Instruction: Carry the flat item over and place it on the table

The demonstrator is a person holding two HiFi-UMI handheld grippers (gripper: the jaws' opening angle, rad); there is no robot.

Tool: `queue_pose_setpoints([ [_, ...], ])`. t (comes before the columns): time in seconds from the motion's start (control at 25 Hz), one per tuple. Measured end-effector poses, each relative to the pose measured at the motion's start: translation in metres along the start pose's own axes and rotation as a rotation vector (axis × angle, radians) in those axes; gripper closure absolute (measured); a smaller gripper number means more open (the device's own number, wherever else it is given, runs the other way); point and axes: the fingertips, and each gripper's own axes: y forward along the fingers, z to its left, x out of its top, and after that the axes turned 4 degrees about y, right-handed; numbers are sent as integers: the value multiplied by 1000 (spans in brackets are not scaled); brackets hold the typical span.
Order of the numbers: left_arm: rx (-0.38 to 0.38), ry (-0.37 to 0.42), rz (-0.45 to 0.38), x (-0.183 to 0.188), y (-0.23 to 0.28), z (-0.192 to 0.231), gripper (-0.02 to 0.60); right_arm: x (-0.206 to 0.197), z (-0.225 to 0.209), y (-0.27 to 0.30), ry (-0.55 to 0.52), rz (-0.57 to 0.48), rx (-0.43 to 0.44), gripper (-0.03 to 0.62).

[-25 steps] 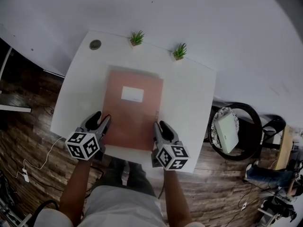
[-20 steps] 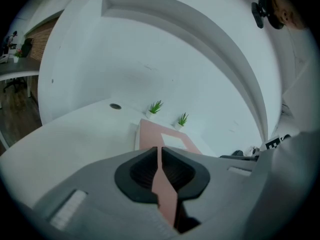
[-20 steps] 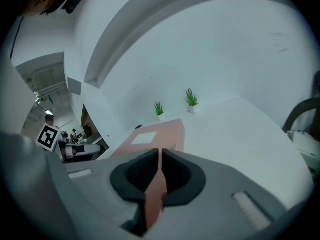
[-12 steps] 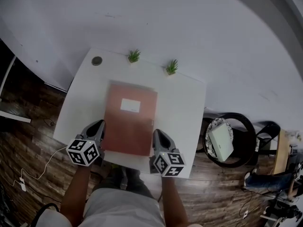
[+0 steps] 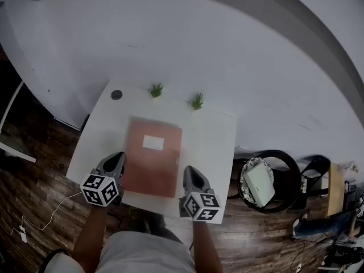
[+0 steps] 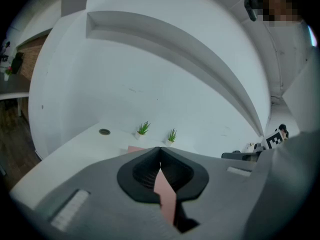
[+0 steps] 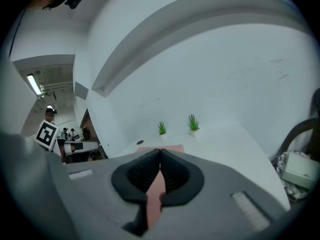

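Observation:
A flat salmon-pink folder (image 5: 152, 166) with a white label lies flat on the white table (image 5: 213, 147). My left gripper (image 5: 118, 156) is by the folder's front left edge, jaws shut and empty. My right gripper (image 5: 188, 170) is by its front right corner, also shut and empty. In the left gripper view the jaws (image 6: 160, 149) meet at the tips, and the folder (image 6: 134, 148) shows just past them on the table. In the right gripper view the jaws (image 7: 160, 150) are closed too, with the folder (image 7: 167, 147) behind them. A pink strip shows through the slit of each pair.
Two small potted plants (image 5: 156, 90) (image 5: 197, 101) and a round grommet (image 5: 116, 95) sit at the table's far edge by the white wall. A round black chair (image 5: 284, 158) holding a white box (image 5: 259, 181) stands right of the table. Wood floor and a cable lie to the left.
Both pairs of jaws went from open to shut. The head view has pulled up and back, so the table looks smaller. The folder stayed where it lay.

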Motion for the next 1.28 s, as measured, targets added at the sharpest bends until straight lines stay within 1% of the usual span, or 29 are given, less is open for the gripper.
queue_pose_setpoints([
  [0.24,-59,71,-54,29,-4,-21,574,24,2,-14,-15,-58,-12,589],
  [0.36,-72,92,-89,45,-8,-27,574,35,6,-21,-28,-85,-12,589],
  [0.72,-45,136,-170,86,-20,-27,574,67,8,-33,-93,-141,-17,589],
  [1.04,-32,174,-210,112,-27,-32,574,91,13,-40,-134,-172,-15,591],
  [1.28,-8,219,-233,129,-35,-33,574,107,12,-48,-157,-200,-22,591],
])
